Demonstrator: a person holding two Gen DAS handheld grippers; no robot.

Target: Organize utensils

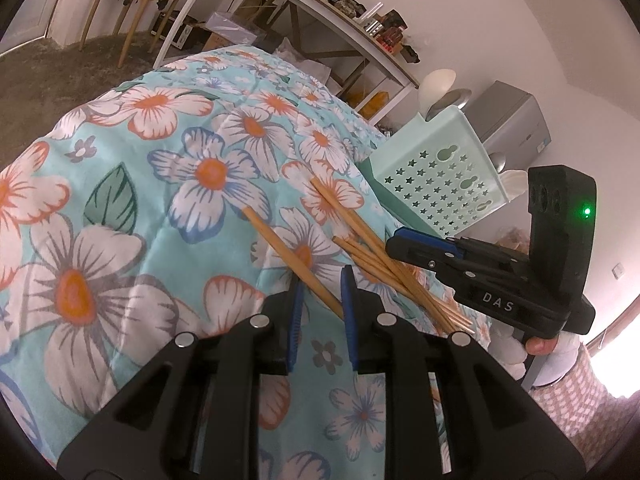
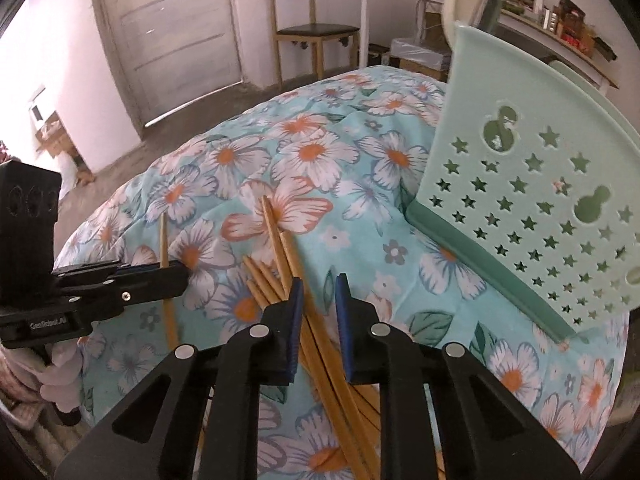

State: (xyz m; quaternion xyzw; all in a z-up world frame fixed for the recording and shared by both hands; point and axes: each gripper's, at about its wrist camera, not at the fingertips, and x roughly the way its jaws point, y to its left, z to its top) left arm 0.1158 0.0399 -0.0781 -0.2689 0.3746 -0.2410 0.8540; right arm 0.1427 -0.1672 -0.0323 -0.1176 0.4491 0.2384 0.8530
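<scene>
Spoons (image 1: 436, 90) stand in the star-holed holder (image 1: 436, 172); bamboo chopsticks (image 2: 276, 252) lie loose beneath spread left tool (image 1: 322, 280) and right tool (image 2: 319, 284).

Turquoise quilt (image 1: 168, 208) everywhere, splashed with big white flowers, orange centres, blue and coral petal edges, dark green leaves! Tan bamboo chopsticks (image 1: 360, 256) glow golden against it, and the mint-green utensil holder (image 2: 532, 216) shows off star cut-outs over a darker teal base, white and silvery spoons (image 1: 440, 92) poking out, both grippers matte black with bright blue pads (image 2: 294, 328)
</scene>
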